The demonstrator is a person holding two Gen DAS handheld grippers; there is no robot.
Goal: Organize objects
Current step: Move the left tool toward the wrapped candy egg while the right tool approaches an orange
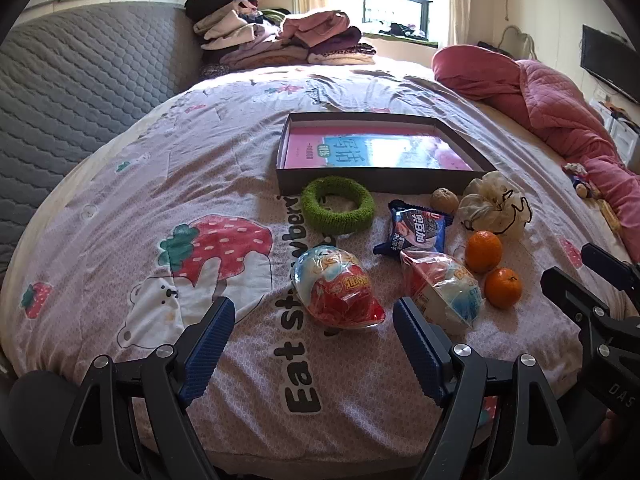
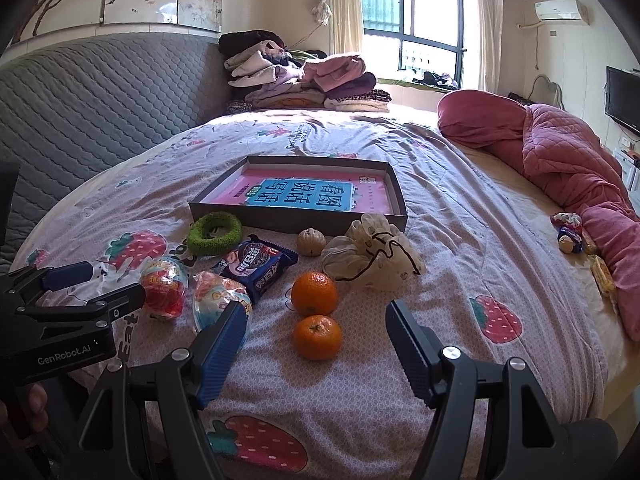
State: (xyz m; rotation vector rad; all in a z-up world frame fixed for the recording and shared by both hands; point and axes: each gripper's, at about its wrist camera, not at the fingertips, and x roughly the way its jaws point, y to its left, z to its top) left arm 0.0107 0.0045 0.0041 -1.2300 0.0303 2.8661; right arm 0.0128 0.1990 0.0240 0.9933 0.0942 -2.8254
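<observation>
A dark shallow box (image 1: 288,160) (image 2: 400,204) holding a pink and blue book (image 1: 380,152) (image 2: 304,194) lies on the bed. In front of it lie a green ring (image 1: 338,210) (image 2: 216,234), a walnut (image 1: 444,200) (image 2: 311,242), a cream drawstring pouch (image 1: 494,208) (image 2: 372,258), a blue snack packet (image 1: 416,230) (image 2: 258,266), two wrapped egg toys (image 1: 336,286) (image 1: 442,288) (image 2: 164,288) (image 2: 218,298) and two oranges (image 1: 483,251) (image 1: 503,287) (image 2: 314,294) (image 2: 318,337). My left gripper (image 1: 314,322) is open just short of the left egg toy. My right gripper (image 2: 316,328) is open around the near orange.
Folded clothes (image 1: 280,36) are stacked at the bed's far end by the grey headboard (image 1: 80,80). A pink quilt (image 1: 540,92) lies along the right edge with small toys (image 2: 568,236) beside it. The strawberry-print sheet (image 1: 160,184) covers the bed.
</observation>
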